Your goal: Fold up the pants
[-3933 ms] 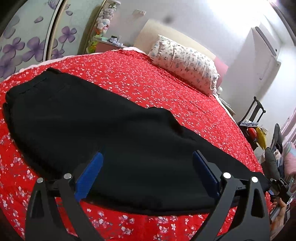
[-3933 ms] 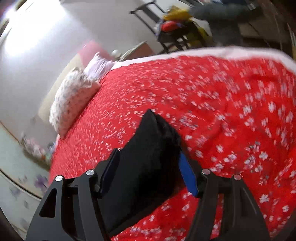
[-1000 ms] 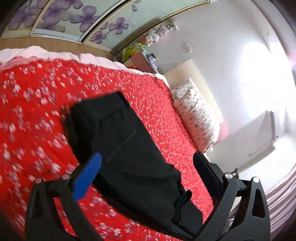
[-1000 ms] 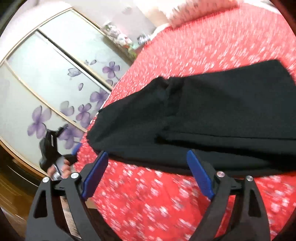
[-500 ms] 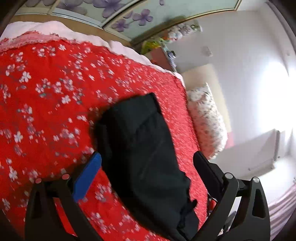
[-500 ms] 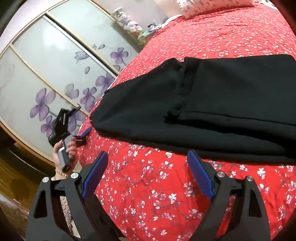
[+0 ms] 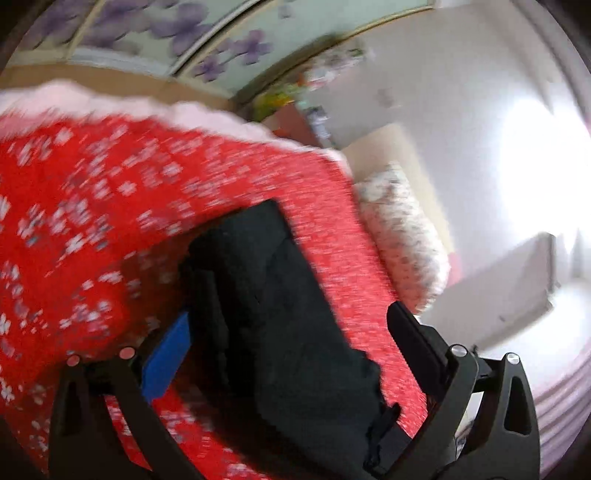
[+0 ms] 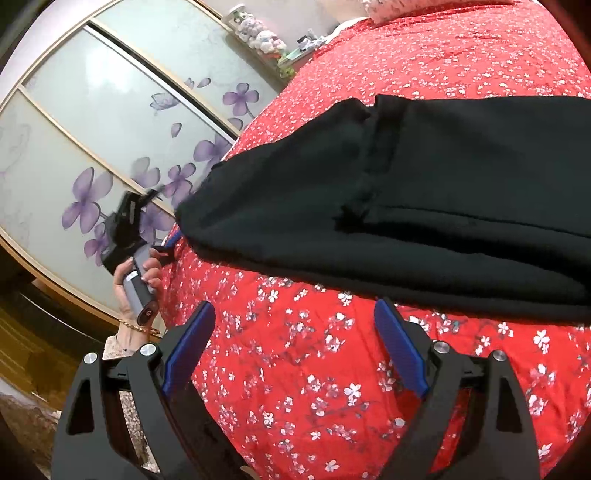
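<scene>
The pants point(image 8: 461, 192) lie on the bed point(image 8: 314, 369), doubled over already — probably one more fold left. Both tongs, left point(image 7: 288, 332) and right point(image 8: 291, 339), gape empty.

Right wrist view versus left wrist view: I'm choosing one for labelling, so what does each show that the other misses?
Only the right wrist view shows the person's left hand holding the left gripper at the pants' end, the fold edge where one layer lies over another, and the toy shelf sharply.

Only the left wrist view shows the floral pillow and the bright white wall; it is motion-blurred.

Both show the black pants on the red floral bedspread, the purple-flower wardrobe doors, and open jaws: neither the left nor the right gripper grips anything.
</scene>
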Demonstrator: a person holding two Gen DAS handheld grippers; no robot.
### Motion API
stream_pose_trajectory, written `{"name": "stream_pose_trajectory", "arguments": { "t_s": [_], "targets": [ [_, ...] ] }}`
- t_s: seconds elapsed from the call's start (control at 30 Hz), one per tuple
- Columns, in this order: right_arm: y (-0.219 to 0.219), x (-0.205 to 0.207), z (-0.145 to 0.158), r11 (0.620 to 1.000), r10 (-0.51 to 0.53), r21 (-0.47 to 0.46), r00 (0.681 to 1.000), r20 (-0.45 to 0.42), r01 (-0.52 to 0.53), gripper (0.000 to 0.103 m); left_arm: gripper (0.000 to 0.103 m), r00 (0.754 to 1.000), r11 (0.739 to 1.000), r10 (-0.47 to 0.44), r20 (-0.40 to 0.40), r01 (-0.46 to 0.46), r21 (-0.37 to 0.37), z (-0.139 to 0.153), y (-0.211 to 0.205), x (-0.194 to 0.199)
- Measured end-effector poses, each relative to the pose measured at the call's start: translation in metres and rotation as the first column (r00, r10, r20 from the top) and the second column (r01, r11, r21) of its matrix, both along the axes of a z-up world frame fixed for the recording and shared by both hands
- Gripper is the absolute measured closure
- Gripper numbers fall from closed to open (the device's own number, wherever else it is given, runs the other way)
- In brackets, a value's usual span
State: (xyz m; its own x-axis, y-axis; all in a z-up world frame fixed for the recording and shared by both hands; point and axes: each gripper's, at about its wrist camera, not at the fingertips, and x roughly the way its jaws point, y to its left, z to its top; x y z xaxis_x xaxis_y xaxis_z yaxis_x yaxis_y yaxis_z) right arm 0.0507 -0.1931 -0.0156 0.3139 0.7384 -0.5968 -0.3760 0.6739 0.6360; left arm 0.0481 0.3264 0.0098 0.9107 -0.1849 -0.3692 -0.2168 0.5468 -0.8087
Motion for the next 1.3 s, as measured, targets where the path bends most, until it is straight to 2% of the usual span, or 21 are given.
{"name": "stream_pose_trajectory", "arguments": {
  "t_s": [0.03,0.1,0.2,0.3,0.37,0.5,0.6,0.7,0.73,0.77,0.83,0.9,1.03,1.2,1.3],
  "targets": [
    [0.0,0.0,-0.001,1.0,-0.001,-0.002,1.0,-0.003,0.001,0.013,0.002,1.0,1.0,-0.012,0.026,0.011,0.019,0.005,-0.002,0.0],
    [-0.001,0.0,-0.002,1.0,-0.002,0.002,1.0,-0.01,0.002,0.013,0.002,1.0,0.999,-0.001,-0.013,0.002,0.042,0.002,-0.004,0.005],
    [0.0,-0.001,-0.001,1.0,0.003,0.003,1.0,-0.012,-0.003,0.013,0.002,0.995,0.999,0.035,-0.093,-0.035,-0.005,-0.014,0.003,0.012],
    [0.001,-0.001,0.0,1.0,0.011,-0.004,1.0,-0.003,-0.011,0.013,0.002,0.993,0.995,0.059,-0.106,-0.067,-0.073,-0.022,0.012,0.014],
    [0.001,-0.002,0.0,1.0,0.011,-0.012,1.0,0.003,-0.011,0.013,0.002,0.99,0.994,0.072,-0.118,-0.081,-0.071,-0.023,0.012,0.014],
    [-0.003,-0.003,0.001,1.0,0.007,-0.014,1.0,0.007,-0.007,0.013,0.006,0.978,0.996,0.086,-0.19,-0.084,0.017,-0.021,0.002,0.026],
    [-0.007,-0.004,0.004,1.0,-0.001,-0.005,1.0,0.014,0.001,0.013,0.019,0.966,0.993,0.11,-0.233,-0.099,0.059,-0.02,-0.004,0.032],
    [-0.011,-0.005,0.008,1.0,-0.001,0.012,1.0,0.022,0.001,0.013,0.042,0.957,0.989,0.144,-0.253,-0.135,0.055,-0.021,-0.001,0.028],
    [-0.012,-0.006,0.009,1.0,0.0,0.017,1.0,0.025,0.0,0.013,0.059,0.948,0.986,0.167,-0.271,-0.155,0.065,-0.022,0.0,0.026],
    [-0.013,-0.007,0.01,1.0,0.002,0.021,1.0,0.027,-0.003,0.013,0.07,0.942,0.983,0.183,-0.282,-0.166,0.083,-0.022,0.0,0.024],
    [-0.014,-0.008,0.012,1.0,0.005,0.028,1.0,0.031,-0.006,0.013,0.073,0.944,0.981,0.182,-0.275,-0.155,0.116,-0.018,-0.001,0.021],
    [-0.015,-0.01,0.015,0.999,0.01,0.034,0.999,0.038,-0.012,0.013,0.076,0.941,0.973,0.19,-0.28,-0.142,0.184,-0.011,-0.007,0.021],
    [-0.018,-0.015,0.024,0.999,0.019,0.039,0.998,0.06,-0.022,0.013,0.079,0.95,0.947,0.194,-0.243,-0.117,0.298,0.012,-0.023,0.024],
    [-0.03,-0.018,0.032,0.998,-0.003,0.059,0.997,0.083,-0.002,0.013,0.081,0.976,0.912,0.126,-0.179,-0.043,0.408,0.053,-0.055,0.031],
    [-0.046,-0.016,0.035,0.994,-0.052,0.095,0.995,0.085,0.044,0.013,0.081,0.987,0.879,0.072,-0.143,0.004,0.476,0.081,-0.088,0.04]
  ]
}}
